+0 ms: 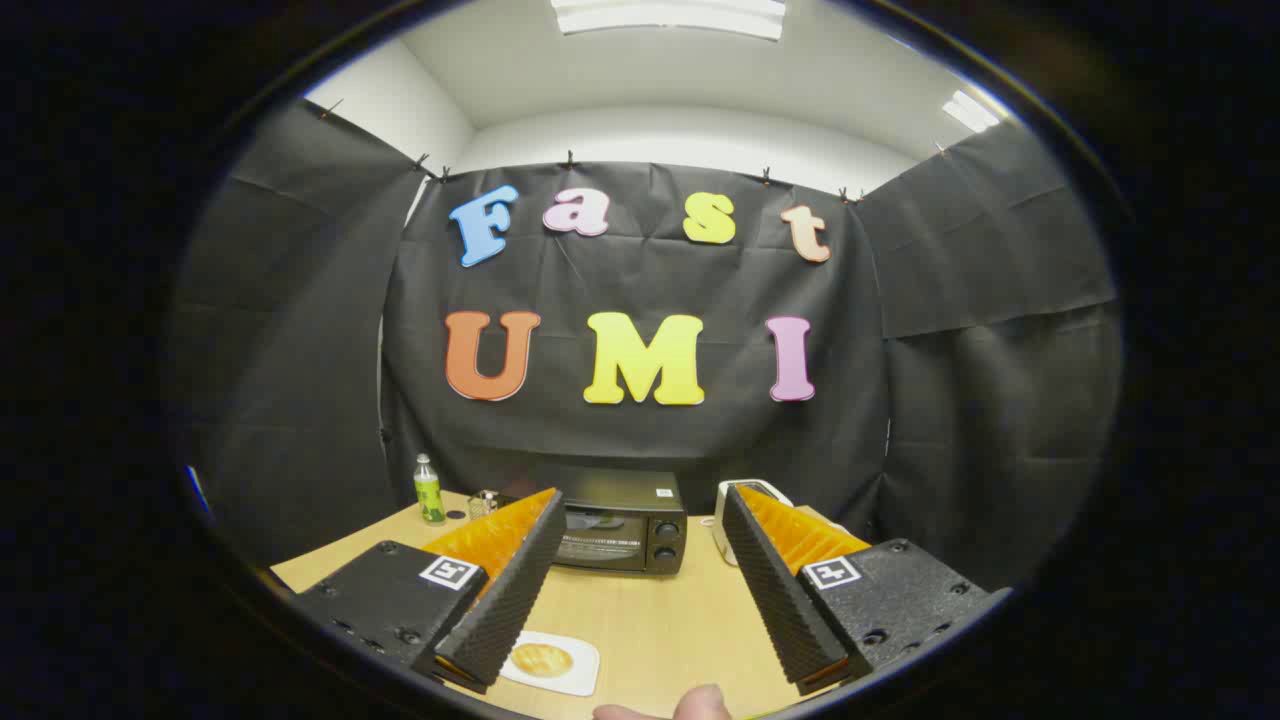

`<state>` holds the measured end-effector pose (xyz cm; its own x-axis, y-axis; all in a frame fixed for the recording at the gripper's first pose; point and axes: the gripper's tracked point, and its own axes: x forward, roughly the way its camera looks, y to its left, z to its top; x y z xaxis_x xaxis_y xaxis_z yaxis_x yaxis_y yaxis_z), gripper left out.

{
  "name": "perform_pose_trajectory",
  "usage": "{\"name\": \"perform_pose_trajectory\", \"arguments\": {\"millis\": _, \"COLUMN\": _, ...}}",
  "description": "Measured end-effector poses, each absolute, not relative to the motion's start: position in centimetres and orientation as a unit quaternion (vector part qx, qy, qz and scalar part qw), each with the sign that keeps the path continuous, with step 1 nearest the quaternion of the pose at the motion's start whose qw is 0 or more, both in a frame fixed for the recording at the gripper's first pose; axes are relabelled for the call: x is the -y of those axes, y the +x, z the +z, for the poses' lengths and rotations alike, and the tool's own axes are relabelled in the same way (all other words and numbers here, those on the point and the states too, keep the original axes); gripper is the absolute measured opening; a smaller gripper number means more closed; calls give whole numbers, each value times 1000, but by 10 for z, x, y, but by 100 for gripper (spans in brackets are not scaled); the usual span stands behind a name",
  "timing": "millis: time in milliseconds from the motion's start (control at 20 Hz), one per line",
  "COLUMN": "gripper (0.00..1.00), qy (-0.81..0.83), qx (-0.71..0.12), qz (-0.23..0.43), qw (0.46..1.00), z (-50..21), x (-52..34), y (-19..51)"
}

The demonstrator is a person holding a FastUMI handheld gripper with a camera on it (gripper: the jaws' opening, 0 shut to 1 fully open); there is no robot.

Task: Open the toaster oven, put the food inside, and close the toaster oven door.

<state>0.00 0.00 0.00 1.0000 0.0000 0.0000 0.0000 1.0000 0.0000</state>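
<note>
Gripper (640, 555) held level above the bench (660, 620), fingers spread wide, gripping nothing. Toaster oven (625, 525) sits at the far edge, beyond the fingers, door closed. Food (541, 659) on a white plate (578, 672) at the near edge, partly covered by the left finger. A fingertip (700, 703) pokes in, cut off. Bottle (429, 490) at far left corner.

We see a black toaster oven (622, 524) at the wooden table's (660, 620) far side, beyond the gripper (640, 500), its fingers spread. A white plate of food (550, 662) lies nearer; a green bottle (429, 490) stands left of the oven.
</note>
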Motion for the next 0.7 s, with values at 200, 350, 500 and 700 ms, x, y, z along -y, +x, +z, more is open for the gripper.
{"name": "perform_pose_trajectory", "arguments": {"millis": 200, "gripper": 100, "qy": -2, "qx": 4, "qz": -1, "qw": 1000, "z": 3, "x": 0, "y": -1}}
{"name": "perform_pose_trajectory", "arguments": {"millis": 350, "gripper": 100, "qy": -2, "qx": 5, "qz": -2, "qw": 1000, "z": 5, "x": 0, "y": -3}}
{"name": "perform_pose_trajectory", "arguments": {"millis": 500, "gripper": 100, "qy": -1, "qx": 5, "qz": -3, "qw": 1000, "z": 6, "x": 0, "y": -4}}
{"name": "perform_pose_trajectory", "arguments": {"millis": 700, "gripper": 100, "qy": 0, "qx": 6, "qz": 0, "qw": 1000, "z": 5, "x": -2, "y": -5}}
